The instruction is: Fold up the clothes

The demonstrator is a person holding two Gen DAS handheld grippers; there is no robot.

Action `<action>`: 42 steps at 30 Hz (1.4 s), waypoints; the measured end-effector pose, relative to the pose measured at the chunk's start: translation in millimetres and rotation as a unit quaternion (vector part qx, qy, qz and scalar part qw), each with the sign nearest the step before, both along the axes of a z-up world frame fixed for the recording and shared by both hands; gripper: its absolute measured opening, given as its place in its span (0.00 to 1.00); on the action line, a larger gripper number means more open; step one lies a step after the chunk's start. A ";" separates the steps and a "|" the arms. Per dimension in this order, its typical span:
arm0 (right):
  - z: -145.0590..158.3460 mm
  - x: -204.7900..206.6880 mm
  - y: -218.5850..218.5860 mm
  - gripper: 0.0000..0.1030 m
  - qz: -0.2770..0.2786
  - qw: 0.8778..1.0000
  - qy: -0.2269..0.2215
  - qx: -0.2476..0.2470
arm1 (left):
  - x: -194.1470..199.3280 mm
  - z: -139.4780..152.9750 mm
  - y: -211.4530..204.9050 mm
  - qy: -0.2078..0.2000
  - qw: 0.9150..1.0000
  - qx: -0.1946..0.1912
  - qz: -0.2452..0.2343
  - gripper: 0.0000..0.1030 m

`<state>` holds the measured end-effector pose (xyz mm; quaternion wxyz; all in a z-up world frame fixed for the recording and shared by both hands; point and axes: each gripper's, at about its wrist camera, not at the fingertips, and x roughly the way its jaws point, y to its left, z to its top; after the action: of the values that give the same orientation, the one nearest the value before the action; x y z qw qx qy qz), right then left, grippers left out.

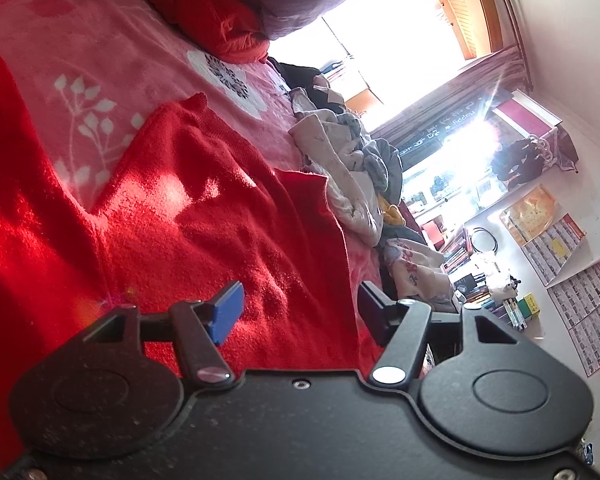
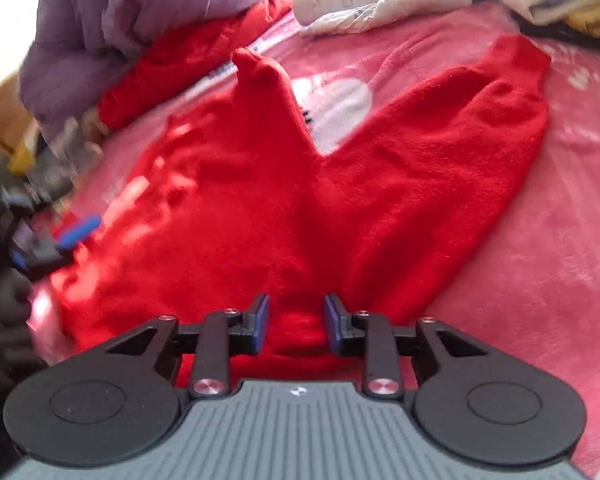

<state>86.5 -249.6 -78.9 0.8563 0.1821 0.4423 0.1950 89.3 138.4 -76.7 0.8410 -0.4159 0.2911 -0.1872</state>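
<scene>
Fuzzy red trousers (image 2: 284, 200) lie spread on a pink blanket (image 2: 540, 240), the two legs pointing away in a V. My right gripper (image 2: 296, 320) is open, its jaws a hand's width apart over the waist end, nothing between them. My left gripper (image 1: 300, 312) is open wide just above the same red garment (image 1: 204, 216) near its edge. The left gripper also shows blurred at the left of the right wrist view (image 2: 60, 240).
A lilac padded jacket (image 2: 140, 12) and another red garment (image 2: 188, 60) lie beyond the trousers. A heap of pale clothes (image 1: 348, 176) lies further along the bed. A bright window (image 1: 400, 28) and a cluttered desk (image 1: 492, 280) lie past the bed.
</scene>
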 end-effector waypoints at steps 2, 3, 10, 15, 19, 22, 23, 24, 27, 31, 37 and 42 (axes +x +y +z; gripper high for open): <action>8.2 3.6 0.6 0.32 -0.004 1.000 -0.015 0.026 | 0.0 0.8 2.5 -0.002 1.000 0.000 0.005 0.61; 12.6 10.8 4.7 0.32 0.001 0.999 -0.024 0.026 | 0.8 0.9 3.6 -0.002 1.000 0.002 0.007 0.61; 34.7 87.7 42.4 0.32 0.014 0.997 -0.063 0.041 | 5.8 6.4 9.6 0.002 0.996 0.079 0.048 0.61; 38.2 151.9 69.6 0.32 0.005 0.997 -0.073 0.015 | 9.5 13.3 2.7 -0.001 0.975 0.210 0.072 0.61; 38.4 188.8 88.3 0.28 0.011 0.995 -0.091 -0.048 | 16.6 9.3 -4.7 -0.001 0.960 0.272 0.064 0.61; 37.4 205.2 97.9 0.26 0.025 0.989 -0.109 -0.098 | 20.6 5.7 -10.0 0.001 0.953 0.297 0.053 0.61; 37.4 209.6 100.3 0.26 0.028 0.986 -0.116 -0.115 | 21.3 5.1 -10.8 0.000 0.953 0.299 0.048 0.61; 36.7 214.6 100.6 0.26 0.026 0.984 -0.120 -0.132 | 21.2 4.8 -10.9 -0.001 0.953 0.298 0.045 0.61; 29.6 231.5 94.5 0.26 0.014 0.980 -0.111 -0.164 | 23.7 3.0 -9.9 0.003 0.956 0.289 0.041 0.61; 18.6 241.4 77.5 0.26 0.000 0.984 -0.086 -0.153 | 24.8 1.9 -4.0 0.013 0.963 0.265 0.046 0.61; 18.3 248.4 49.3 0.37 -0.016 0.998 -0.058 -0.001 | 22.9 3.0 -4.4 0.014 0.965 0.259 0.044 0.61; 0.9 267.6 58.0 0.35 0.008 0.999 -0.033 -0.011 | 24.5 0.3 -5.9 0.020 0.964 0.261 0.043 0.61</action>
<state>354.1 -191.6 -78.0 0.8711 0.1625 0.4169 0.2024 113.8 132.4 -76.4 0.9217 -0.1974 0.3286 -0.0601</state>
